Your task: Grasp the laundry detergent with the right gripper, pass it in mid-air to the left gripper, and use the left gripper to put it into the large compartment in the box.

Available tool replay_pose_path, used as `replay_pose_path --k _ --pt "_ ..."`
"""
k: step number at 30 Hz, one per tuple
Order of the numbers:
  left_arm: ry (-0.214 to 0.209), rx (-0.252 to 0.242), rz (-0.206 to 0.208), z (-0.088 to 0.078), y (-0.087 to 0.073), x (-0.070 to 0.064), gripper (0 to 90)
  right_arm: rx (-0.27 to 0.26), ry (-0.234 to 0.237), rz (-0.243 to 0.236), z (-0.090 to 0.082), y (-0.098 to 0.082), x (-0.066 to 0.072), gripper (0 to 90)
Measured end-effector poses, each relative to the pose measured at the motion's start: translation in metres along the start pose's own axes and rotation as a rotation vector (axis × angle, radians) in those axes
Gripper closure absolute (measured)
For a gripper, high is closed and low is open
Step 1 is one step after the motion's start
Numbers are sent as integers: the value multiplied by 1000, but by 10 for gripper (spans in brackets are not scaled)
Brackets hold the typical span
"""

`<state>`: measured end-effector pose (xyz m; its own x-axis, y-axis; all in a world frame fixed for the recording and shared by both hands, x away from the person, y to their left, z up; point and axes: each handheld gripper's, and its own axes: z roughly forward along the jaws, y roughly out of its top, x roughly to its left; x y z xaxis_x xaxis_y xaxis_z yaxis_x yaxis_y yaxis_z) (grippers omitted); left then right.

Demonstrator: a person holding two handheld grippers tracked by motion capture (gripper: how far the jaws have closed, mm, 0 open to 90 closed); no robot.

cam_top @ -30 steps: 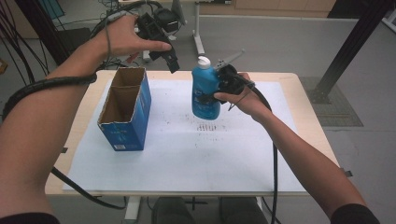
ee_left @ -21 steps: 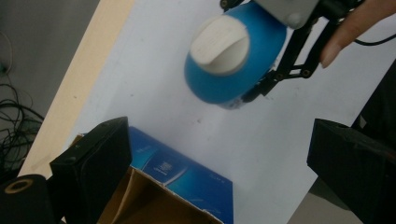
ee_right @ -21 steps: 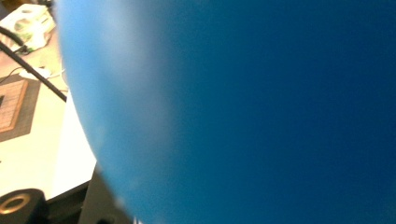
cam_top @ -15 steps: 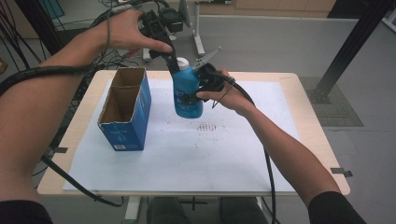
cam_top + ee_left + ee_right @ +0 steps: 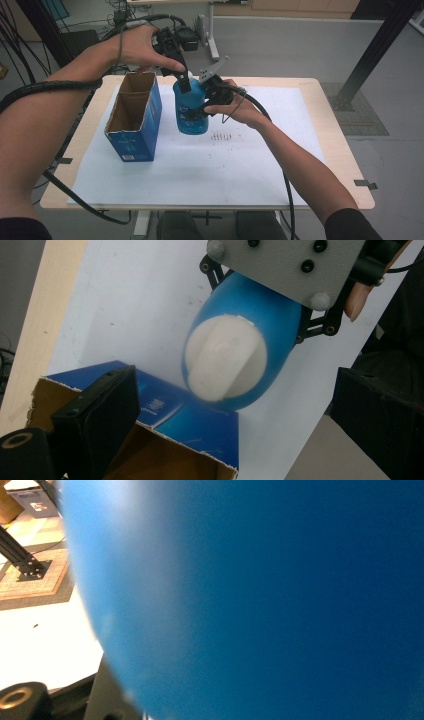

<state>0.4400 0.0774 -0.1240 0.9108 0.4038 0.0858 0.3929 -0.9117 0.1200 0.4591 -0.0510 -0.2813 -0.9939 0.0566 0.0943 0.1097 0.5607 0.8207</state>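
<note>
Bottle (image 5: 192, 112) held between the right gripper's (image 5: 206, 102) jaws; left gripper (image 5: 183, 82) at its cap; open box (image 5: 134, 116) beside it.

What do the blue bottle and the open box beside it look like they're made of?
Blue bottle: probably plastic, with a smooth, slightly glossy body and a matte white cap. Open box: cardboard, with a raw brown inside, ragged torn edges at the top and a printed blue outer face.

The high view looked forward and down over the whole counter (image 5: 330, 150) from its near edge. The left gripper view looked steeply down, close above the blue bottle (image 5: 240, 360) and open box (image 5: 165, 440). The right gripper view sat pressed against that bottle (image 5: 260, 600), its blue wall blurred.
</note>
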Motion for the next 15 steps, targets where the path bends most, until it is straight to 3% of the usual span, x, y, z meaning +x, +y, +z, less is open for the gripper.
replay_pose_path --k 15 --pt "-10 13 15 4 2 -5 61 -8 20 -23 -3 2 8 435"
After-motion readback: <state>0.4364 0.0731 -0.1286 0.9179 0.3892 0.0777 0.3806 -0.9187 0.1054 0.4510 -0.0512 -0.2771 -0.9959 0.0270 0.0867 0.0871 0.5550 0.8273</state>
